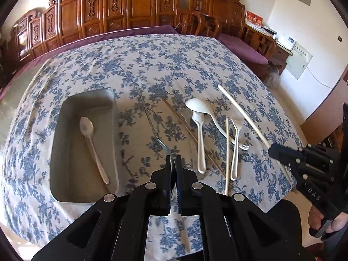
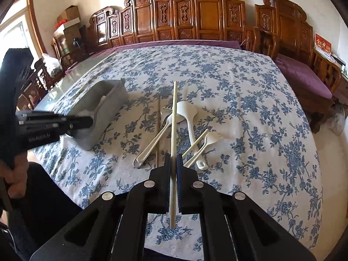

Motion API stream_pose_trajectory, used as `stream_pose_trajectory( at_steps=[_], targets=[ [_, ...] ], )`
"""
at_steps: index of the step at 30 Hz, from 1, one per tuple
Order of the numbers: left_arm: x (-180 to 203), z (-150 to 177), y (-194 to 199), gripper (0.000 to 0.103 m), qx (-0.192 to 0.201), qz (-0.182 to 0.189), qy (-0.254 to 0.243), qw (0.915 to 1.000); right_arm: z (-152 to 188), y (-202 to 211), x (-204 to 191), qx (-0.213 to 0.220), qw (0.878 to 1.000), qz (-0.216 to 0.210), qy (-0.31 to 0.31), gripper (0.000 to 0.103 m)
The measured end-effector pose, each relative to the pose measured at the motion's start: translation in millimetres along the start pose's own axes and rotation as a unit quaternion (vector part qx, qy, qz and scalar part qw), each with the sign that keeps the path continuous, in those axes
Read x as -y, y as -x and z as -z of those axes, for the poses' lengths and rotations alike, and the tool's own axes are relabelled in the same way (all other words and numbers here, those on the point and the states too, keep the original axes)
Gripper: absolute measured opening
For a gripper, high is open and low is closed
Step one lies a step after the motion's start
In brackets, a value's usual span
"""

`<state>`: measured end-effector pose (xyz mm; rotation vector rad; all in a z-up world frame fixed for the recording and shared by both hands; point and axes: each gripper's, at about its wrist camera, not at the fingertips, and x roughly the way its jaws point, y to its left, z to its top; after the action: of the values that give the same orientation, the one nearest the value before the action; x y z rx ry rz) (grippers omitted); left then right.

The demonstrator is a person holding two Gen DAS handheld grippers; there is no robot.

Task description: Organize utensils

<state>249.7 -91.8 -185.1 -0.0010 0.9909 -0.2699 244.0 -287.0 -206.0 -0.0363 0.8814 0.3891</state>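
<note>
Your left gripper [image 1: 173, 159] has its fingers pinching a metal fork [image 1: 152, 119] by the handle; the fork sticks out ahead, lifted above the tabletop [image 1: 152, 61], just right of the tray [image 1: 87, 143]. The tabletop wears a blue floral cloth. The grey metal tray sits at the left, and 1 metal spoon [image 1: 92, 145] lies inside it, bowl pointing away from you.

Your right gripper [image 2: 173, 159] has its fingers pinching a pale chopstick [image 2: 173, 134], which runs straight out between them and also trails back toward you. Below it, on the cloth, lie the loose utensils in a small cluster: a white rice paddle [image 2: 187, 113], 2 white plastic forks [image 2: 152, 141] [image 2: 204, 143], another pale chopstick [image 2: 195, 140], and a thin brown stick [image 2: 157, 130]. They overlap one another, well apart from the tray. Carved wooden benches [image 2: 195, 17] line the far wall.
</note>
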Motion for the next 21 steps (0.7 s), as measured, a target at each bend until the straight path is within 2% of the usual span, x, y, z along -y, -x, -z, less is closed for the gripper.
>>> stream_pose_trajectory(
  at_steps=[9,21],
  targets=[
    [-43.4,-4.5,3.5,0.002,0.011,0.001,0.006,0.9999,-8.4,-19.3,-11.8,-0.008,1.0,-0.01,-0.005,0.006],
    [-116.7,-1.2,-26.3,0.002,-0.018,-0.001,0.038,0.9991,-35.5,-52.7,-42.7,-0.005,1.0,-0.017,0.013,0.006]
  ],
)
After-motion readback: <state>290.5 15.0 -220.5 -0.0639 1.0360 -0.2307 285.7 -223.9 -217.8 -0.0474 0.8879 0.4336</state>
